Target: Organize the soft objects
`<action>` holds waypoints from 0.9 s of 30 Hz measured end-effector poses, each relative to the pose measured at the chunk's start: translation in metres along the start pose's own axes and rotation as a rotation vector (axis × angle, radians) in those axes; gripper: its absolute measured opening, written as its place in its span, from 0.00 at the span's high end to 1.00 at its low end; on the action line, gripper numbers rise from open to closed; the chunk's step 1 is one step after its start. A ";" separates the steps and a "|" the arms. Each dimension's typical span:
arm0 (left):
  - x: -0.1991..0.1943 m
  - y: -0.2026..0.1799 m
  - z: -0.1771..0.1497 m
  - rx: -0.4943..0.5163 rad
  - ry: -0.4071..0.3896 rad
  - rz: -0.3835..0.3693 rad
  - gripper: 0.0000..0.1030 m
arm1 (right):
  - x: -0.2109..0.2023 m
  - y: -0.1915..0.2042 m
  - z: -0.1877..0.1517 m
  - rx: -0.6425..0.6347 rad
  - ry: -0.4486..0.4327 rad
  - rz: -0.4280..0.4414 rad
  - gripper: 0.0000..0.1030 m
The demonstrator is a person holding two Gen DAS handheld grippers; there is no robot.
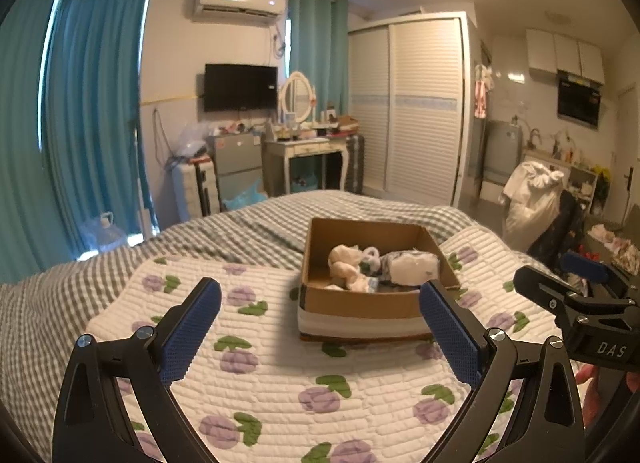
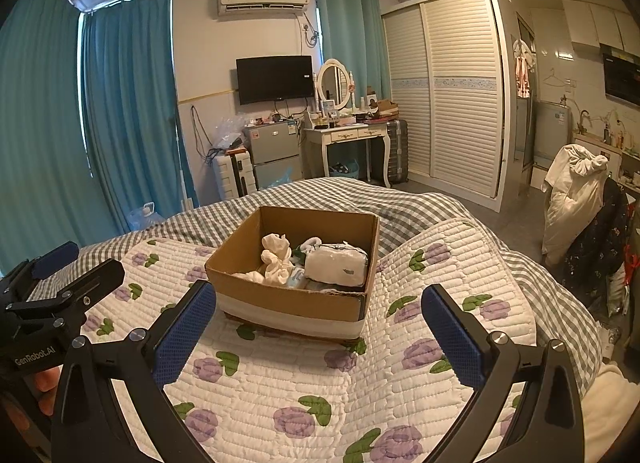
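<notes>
Brown cardboard forms an open box point(image 1: 362, 305) that sits on a white quilt point(image 1: 280, 367) printed with purple flowers and green leaves, spread over a grey checked bed point(image 1: 248, 223). Inside the box lie soft things: a cream bundle point(image 1: 346, 263) of knotted cloth on the left side, a white packet point(image 1: 414, 268) on the right side, and between them some smaller pale and dark pieces too blurred to tell apart. In the left wrist view, the left tool point(image 1: 320, 337) hangs above the quilt with its two blue-padded fingers spread wide and nothing between them; the box lies straight ahead of it, just beyond the fingertips, and its near right corner is hidden behind the right finger point(image 1: 450, 337). At the right edge of that view the right tool point(image 1: 580, 295) shows from the side, beside the box and apart from it. In the right wrist view, the right tool point(image 2: 319, 337) is also spread wide and holds nothing; the box point(image 2: 292, 305) lies ahead and slightly to the left, with its near left corner close to the left finger point(image 2: 184, 337), though contact cannot be judged. The cream bundle point(image 2: 276, 259) and white packet point(image 2: 336, 265) rest inside. The left tool point(image 2: 60, 287) appears at the left edge, over the quilt point(image 2: 360, 383).
</notes>
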State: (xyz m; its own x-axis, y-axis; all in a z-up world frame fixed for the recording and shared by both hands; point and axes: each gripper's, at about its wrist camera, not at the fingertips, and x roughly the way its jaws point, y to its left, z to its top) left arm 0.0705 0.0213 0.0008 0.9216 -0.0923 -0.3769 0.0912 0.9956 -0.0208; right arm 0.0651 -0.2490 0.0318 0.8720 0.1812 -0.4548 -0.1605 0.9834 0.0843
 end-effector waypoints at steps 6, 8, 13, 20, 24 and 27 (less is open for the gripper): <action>0.000 0.001 0.001 0.001 0.000 0.001 0.02 | 0.000 0.000 0.000 0.001 0.000 0.000 0.00; 0.000 0.001 0.000 0.002 0.000 -0.001 0.02 | 0.000 0.000 0.000 0.001 0.000 0.000 0.00; 0.000 0.001 0.000 0.002 -0.001 0.000 0.02 | 0.000 0.000 0.000 0.000 0.000 0.000 0.00; -0.001 0.003 0.000 0.002 -0.005 0.006 0.02 | 0.000 0.000 -0.001 0.006 0.003 0.002 0.00; -0.001 0.007 0.002 0.000 -0.003 0.009 0.02 | 0.000 0.000 -0.001 0.006 0.003 0.001 0.00; -0.001 0.008 0.001 0.006 -0.010 0.018 0.02 | 0.000 -0.001 -0.001 0.007 0.004 0.001 0.00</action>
State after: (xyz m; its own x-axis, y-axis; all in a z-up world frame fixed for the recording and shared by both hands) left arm 0.0704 0.0295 0.0020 0.9269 -0.0742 -0.3679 0.0763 0.9970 -0.0089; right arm 0.0643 -0.2495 0.0305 0.8701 0.1827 -0.4579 -0.1585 0.9832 0.0911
